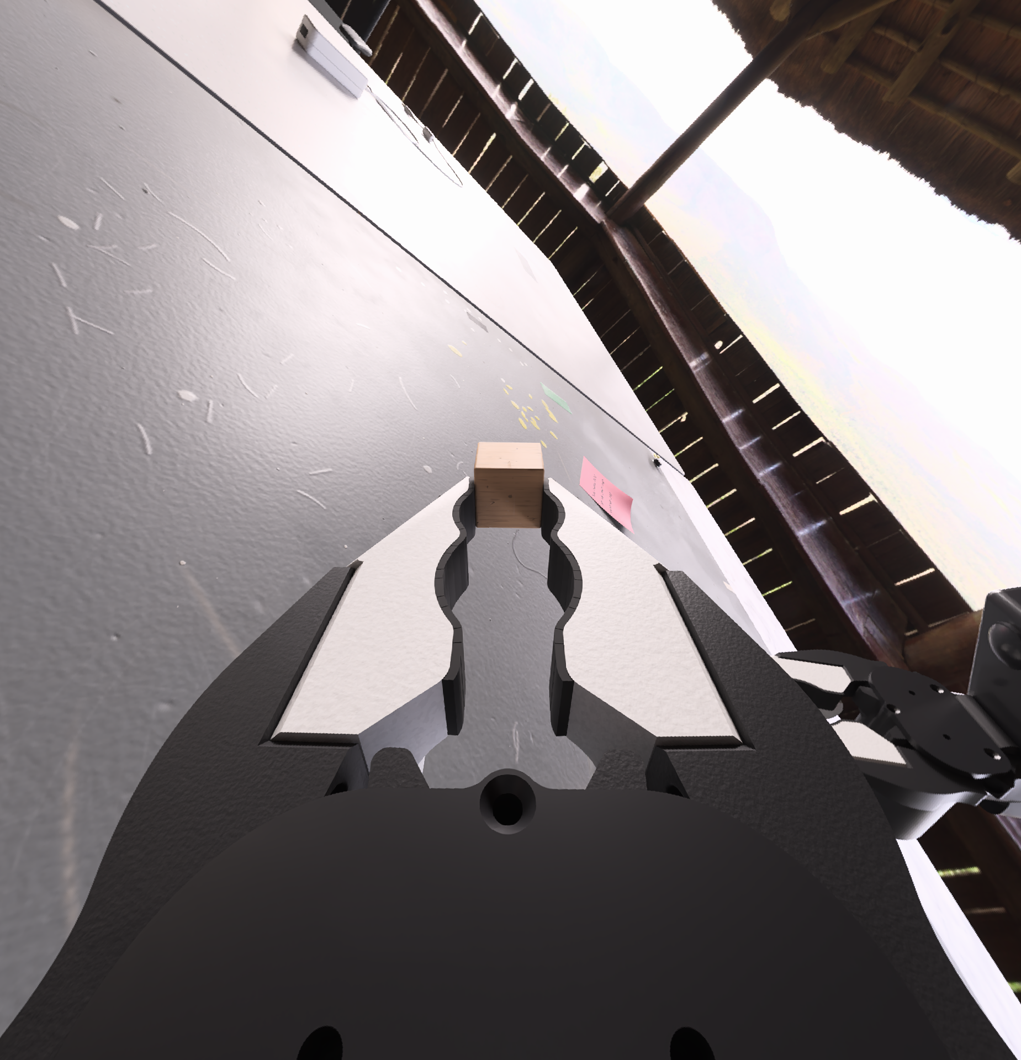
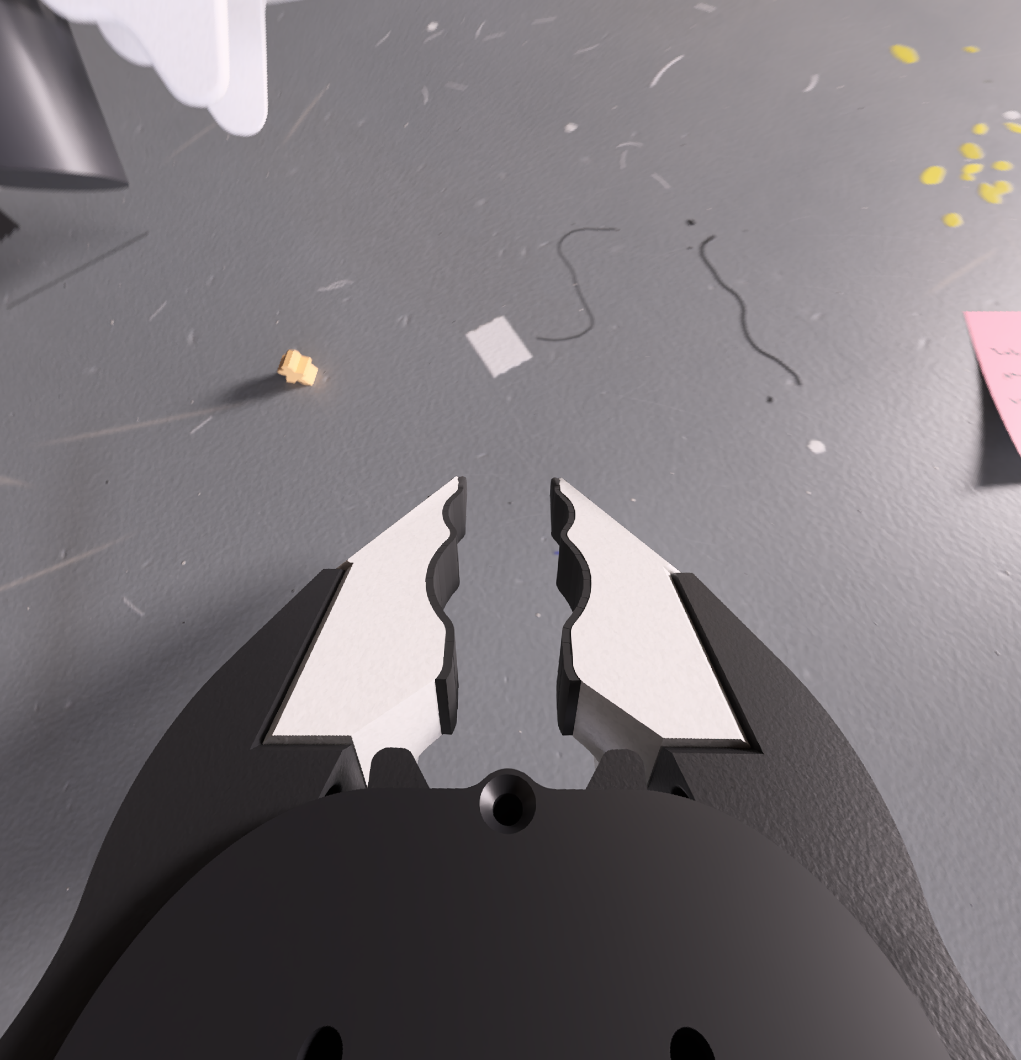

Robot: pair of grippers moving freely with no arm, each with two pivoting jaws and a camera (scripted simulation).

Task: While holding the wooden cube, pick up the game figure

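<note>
- Plainly, the left claw [image 1: 508, 499] is pinching the wooden cube [image 1: 507, 484] between its very tips; the cube's side faces sit flat against the inner pads, and most of the block stands proud beyond the fingertips.
- The cube looks stiff, with square faces that give the pads good flat bearing, so I judge the hold to be fairly secure, though it is shallow and a jolt or twist could lever the block out.
- The right claw [image 2: 508, 487] is spread a little, with nothing between its fingers, and it hangs above the grey table [image 2: 726, 516], looking down on it.
- The game figure [image 2: 297, 367] lies on the table ahead of the right claw and well off to its left, apart from everything else, throwing a long shadow to the left.
- It is a very small, pale tan piece with a knobbly outline; I judge it to be light and hard, likely wood or plastic, and not fragile.
- Being so small and low, it will probably call for the fingertips alone, brought right down to the table and closed across its narrowest pair of sides; which sides those are I cannot tell at this size.
- A piece this light could skid or tip if one finger touches first, so centring the gap over it matters.
- Farther out lie a white paper scrap [image 2: 498, 346], a pink note [image 2: 1007, 390] at the right edge and yellow flecks [image 2: 972, 166]; none of them is near the figure.
</note>
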